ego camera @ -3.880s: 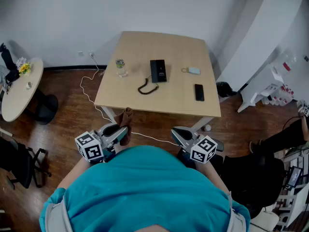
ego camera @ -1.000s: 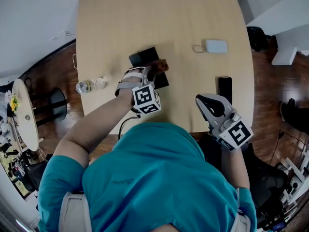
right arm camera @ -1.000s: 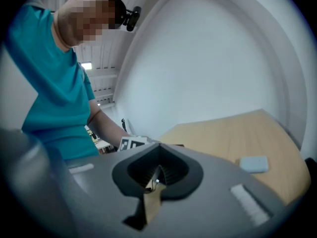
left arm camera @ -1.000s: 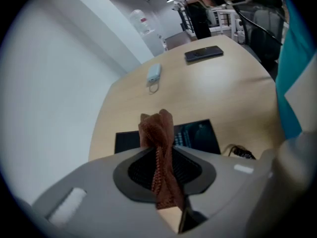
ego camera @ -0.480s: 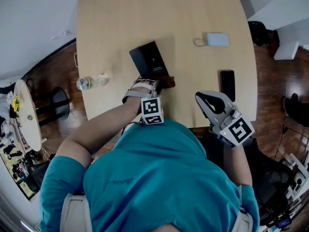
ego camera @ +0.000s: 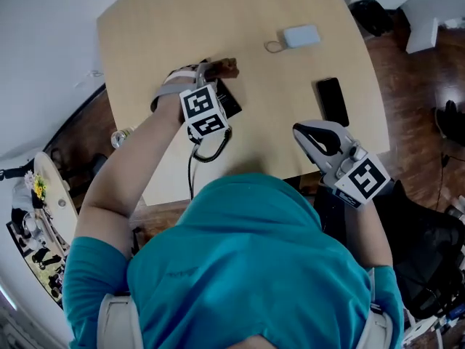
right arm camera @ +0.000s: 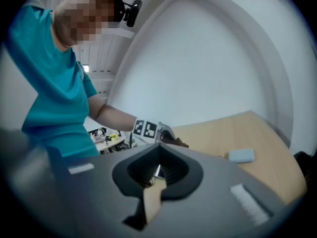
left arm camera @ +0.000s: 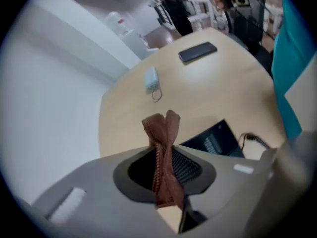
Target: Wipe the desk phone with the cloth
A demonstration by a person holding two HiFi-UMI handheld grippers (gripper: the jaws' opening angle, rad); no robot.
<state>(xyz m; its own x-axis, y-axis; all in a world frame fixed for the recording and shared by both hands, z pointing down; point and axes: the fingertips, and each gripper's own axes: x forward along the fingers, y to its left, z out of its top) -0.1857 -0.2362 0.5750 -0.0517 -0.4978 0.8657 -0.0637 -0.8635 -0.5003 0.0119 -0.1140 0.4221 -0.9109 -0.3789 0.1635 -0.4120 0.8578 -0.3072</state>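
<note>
The black desk phone (ego camera: 227, 100) lies on the light wooden table (ego camera: 276, 6), mostly hidden under my left hand; its coiled cord (ego camera: 208, 152) trails toward the near edge. My left gripper (ego camera: 211, 70) is over the phone's far end, shut on the brown cloth (ego camera: 229, 67). In the left gripper view the cloth (left arm camera: 165, 143) sticks up in a fold between the shut jaws, with the phone's keypad (left arm camera: 214, 140) just to the right. My right gripper (ego camera: 314, 135) hovers over the table's near right edge, jaws together and holding nothing.
A black smartphone (ego camera: 332, 100) lies on the table's right side, and a pale blue case with a loop (ego camera: 299, 35) lies further back. A water bottle (ego camera: 120, 137) lies at the table's left edge. A round side table (ego camera: 43, 195) stands to the left.
My left gripper has carried the cloth from the phone's near end across it to its far end. The right gripper has hardly moved.
</note>
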